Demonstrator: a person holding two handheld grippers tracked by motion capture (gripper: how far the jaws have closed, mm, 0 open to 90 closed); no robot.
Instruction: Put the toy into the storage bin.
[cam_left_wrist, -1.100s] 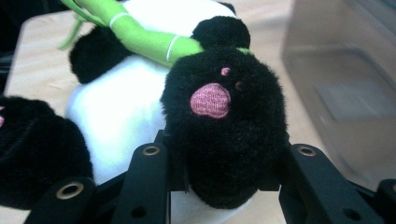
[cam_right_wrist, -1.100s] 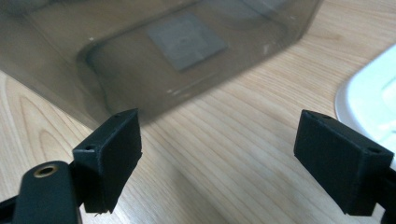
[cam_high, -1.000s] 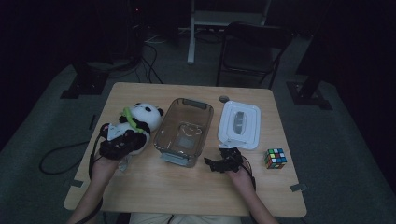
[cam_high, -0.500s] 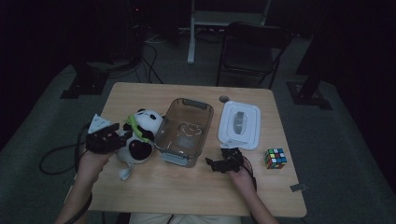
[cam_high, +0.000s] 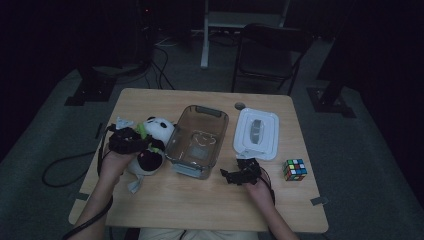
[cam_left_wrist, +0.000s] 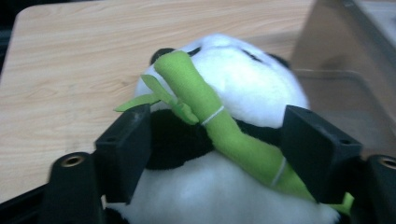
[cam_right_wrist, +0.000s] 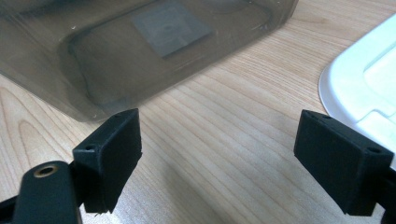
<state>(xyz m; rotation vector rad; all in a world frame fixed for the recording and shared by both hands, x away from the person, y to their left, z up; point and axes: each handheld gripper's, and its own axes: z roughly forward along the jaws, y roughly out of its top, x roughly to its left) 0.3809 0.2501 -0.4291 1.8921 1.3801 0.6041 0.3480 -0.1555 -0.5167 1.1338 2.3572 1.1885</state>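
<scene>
A black-and-white panda plush with a green bamboo stalk hangs tilted just left of the clear plastic container. My left gripper is shut on the panda, with its jaws pressed against both sides of the body. The container lies close ahead of the panda's head. My right gripper rests low over the table, open and empty, by the container's near right corner. In the right gripper view my right gripper faces the container and the white lid.
The white lid lies flat to the right of the container. A Rubik's cube sits near the table's right edge. Chairs and cables stand on the floor beyond the table. Bare wood stretches along the table's front.
My left gripper swung left with the panda, then back right; the panda now tilts closer to the container. The right gripper has stayed put.
</scene>
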